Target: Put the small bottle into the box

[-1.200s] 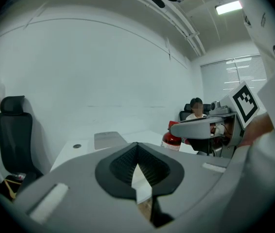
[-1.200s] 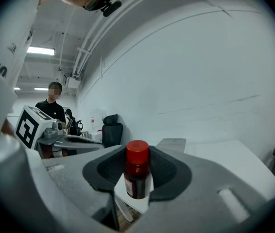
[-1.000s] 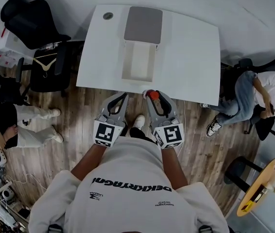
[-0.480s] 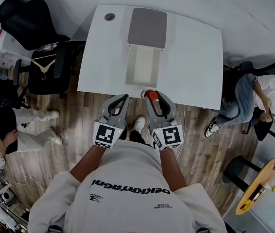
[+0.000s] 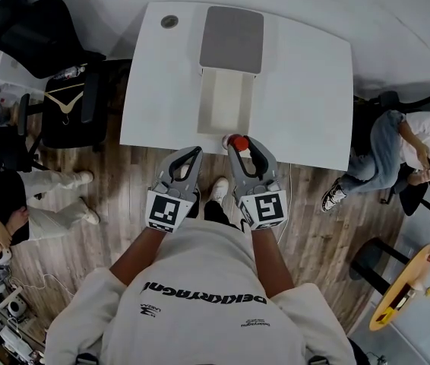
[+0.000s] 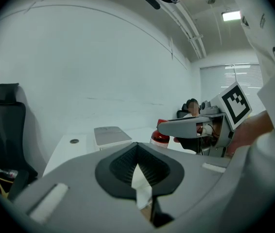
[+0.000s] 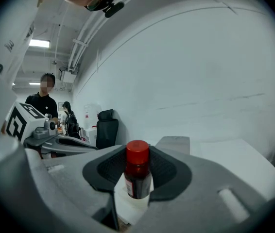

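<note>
Gleaming cylindrical small bottle, perhaps glass

Shirt print, seemingly "DEKKARYAGNI", upside down

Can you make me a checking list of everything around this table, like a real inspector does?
Surface: white table, bare except for a round hole near one corner.
Job's things: white box, open and empty, with its grey lid behind it; small bottle with a red cap, not yet in the box.
Clutter: nothing seen on the table.
Grippers: right tool shut on the small bottle at the table's near edge; left tool shut and empty.
Cables: a thin pale wire on the floor at the left.
Surroundings: wooden floor, black chair, hanger, seated person.
</note>
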{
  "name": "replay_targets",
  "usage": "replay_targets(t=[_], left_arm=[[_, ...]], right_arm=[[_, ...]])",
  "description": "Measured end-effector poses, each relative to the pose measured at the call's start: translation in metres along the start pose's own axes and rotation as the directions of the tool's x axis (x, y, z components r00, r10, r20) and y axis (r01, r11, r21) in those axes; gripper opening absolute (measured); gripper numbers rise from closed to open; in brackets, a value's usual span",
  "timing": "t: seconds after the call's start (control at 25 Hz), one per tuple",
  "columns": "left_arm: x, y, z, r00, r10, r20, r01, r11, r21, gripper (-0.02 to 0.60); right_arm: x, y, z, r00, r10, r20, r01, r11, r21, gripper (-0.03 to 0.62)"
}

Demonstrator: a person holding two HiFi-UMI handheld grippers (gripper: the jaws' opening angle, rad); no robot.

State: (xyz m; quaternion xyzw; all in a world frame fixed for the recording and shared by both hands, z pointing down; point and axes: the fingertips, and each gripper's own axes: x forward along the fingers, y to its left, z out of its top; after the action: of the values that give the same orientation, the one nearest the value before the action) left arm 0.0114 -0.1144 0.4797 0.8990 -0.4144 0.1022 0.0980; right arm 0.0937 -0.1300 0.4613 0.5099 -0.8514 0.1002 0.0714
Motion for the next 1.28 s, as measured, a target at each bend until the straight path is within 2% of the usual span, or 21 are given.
replay_targets(t=[1.28], left_arm=[[0.021, 0.019, -0.012, 1.0, -0.009, -0.029, 0.008, 1.0, -0.027, 0.007]], right_arm=[[0.061, -0.031, -0.026, 0.999, -0.036, -0.031, 0.036, 0.999, -0.011, 0.133]])
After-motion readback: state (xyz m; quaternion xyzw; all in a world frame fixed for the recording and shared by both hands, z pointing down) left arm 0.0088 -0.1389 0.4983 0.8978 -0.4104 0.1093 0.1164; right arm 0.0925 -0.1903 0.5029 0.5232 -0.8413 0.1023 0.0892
